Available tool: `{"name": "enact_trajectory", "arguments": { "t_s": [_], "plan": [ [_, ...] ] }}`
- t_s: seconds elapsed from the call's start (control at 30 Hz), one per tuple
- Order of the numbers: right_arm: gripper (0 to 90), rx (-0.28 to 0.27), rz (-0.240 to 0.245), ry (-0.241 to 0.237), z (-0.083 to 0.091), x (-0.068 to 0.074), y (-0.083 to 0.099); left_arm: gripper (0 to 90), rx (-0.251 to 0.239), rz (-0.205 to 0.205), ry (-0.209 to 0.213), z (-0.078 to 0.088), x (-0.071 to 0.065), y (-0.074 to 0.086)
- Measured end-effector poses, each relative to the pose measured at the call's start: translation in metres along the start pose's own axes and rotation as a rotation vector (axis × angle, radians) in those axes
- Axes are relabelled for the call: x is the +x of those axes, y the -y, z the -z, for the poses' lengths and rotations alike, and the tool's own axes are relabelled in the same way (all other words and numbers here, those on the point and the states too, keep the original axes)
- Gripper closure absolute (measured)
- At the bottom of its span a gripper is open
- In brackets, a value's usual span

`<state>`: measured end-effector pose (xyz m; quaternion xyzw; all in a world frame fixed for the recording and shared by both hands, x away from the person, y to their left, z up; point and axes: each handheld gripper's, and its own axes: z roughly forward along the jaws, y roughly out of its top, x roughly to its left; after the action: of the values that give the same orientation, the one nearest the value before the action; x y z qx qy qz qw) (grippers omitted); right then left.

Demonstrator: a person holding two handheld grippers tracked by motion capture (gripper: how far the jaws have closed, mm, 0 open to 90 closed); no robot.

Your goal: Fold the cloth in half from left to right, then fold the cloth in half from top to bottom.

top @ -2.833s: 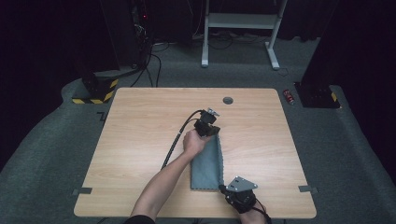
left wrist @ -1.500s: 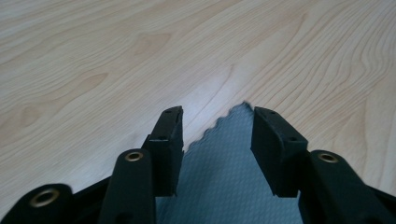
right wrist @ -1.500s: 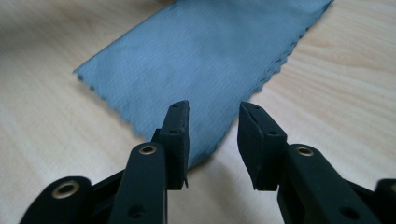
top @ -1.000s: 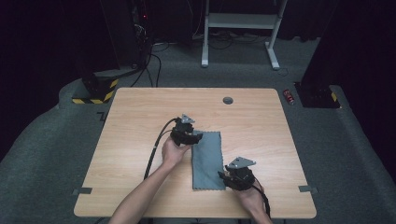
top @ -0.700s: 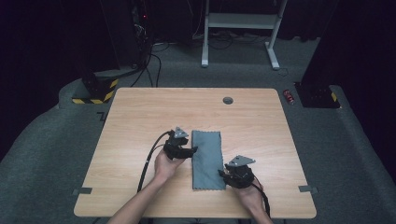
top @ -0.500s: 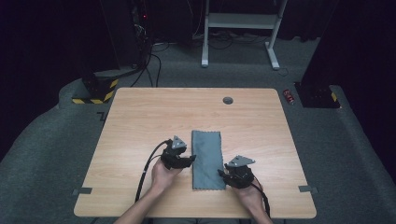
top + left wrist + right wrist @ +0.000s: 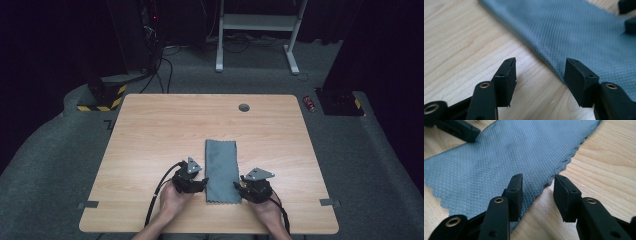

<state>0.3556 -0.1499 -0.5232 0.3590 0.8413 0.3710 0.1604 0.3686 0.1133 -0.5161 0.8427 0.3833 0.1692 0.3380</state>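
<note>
1. The left gripper (image 7: 537,75) has its fingers (image 7: 505,80) spread apart with nothing between them but bare wood; they hang low over the surface (image 7: 461,42), straddling the long folded edge of the cloth (image 7: 579,32), one finger over wood, the other over fabric.
2. The right gripper (image 7: 537,195) likewise has its fingers (image 7: 566,197) released. They stand astride the cloth's (image 7: 506,152) zigzag-cut edge, the left finger over the weave, the right over wood. Whether the tips touch the fabric I cannot tell.
3. In the high view the left gripper (image 7: 189,179) sits just beside the cloth's (image 7: 221,170) left long edge, near its near end; the right gripper (image 7: 255,186) sits just beside the near right corner. Each points inward at the cloth.
4. The cloth is a grey-blue, diamond-textured strip, folded narrow and lying flat. Its long axis runs straight away from the person, near end towards the surface's (image 7: 150,130) front edge, far end pointing at the round hole (image 7: 244,107) beyond the cloth.
5. The cloth lies slightly right of the surface's middle, in its nearer half, between the two hands.
</note>
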Motion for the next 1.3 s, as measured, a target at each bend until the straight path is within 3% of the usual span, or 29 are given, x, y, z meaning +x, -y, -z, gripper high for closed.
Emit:
{"name": "enact_trajectory", "arguments": {
  "t_s": [0.33,0.37,0.4,0.6,0.73,0.87,0.97,1.17,1.27,1.3],
  "plan": [
    [57.8,0.003,0.002,-0.006,0.0,-0.001,0.0,43.8,0.013,0.033,0.003,0.005,0.001,0.003],
    [57.5,0.002,0.004,-0.005,0.0,-0.002,0.0,43.8,0.004,0.064,0.041,0.01,-0.002,0.005],
    [57.5,0.003,0.002,-0.004,0.0,-0.001,0.0,43.8,-0.006,0.068,0.056,0.014,-0.004,0.006],
    [57.2,0.003,0.002,-0.004,0.0,-0.001,0.0,43.2,-0.021,0.053,0.078,0.023,-0.017,0.013],
    [56.4,0.002,0.001,-0.002,0.0,-0.002,0.0,42.8,-0.023,0.062,0.071,0.019,-0.02,0.022],
    [54.9,0.001,-0.005,0.0,0.0,-0.002,0.0,43.1,-0.023,0.016,0.035,0.02,-0.024,0.024],
    [50.4,0.004,-0.015,0.009,-0.001,-0.003,0.0,43.6,-0.041,0.014,0.033,0.02,-0.025,0.026],
    [50.1,0.004,-0.024,0.011,-0.001,-0.006,-0.001,43.6,-0.087,0.008,0.03,0.02,-0.025,0.033],
    [52.5,0.014,-0.059,0.008,0.0,-0.011,-0.002,44.2,-0.071,0.019,0.028,0.021,-0.025,0.031],
    [54.8,0.018,-0.093,-0.015,0.001,-0.016,-0.002,45.2,-0.057,0.036,0.053,0.021,-0.024,0.028]
  ]
}}
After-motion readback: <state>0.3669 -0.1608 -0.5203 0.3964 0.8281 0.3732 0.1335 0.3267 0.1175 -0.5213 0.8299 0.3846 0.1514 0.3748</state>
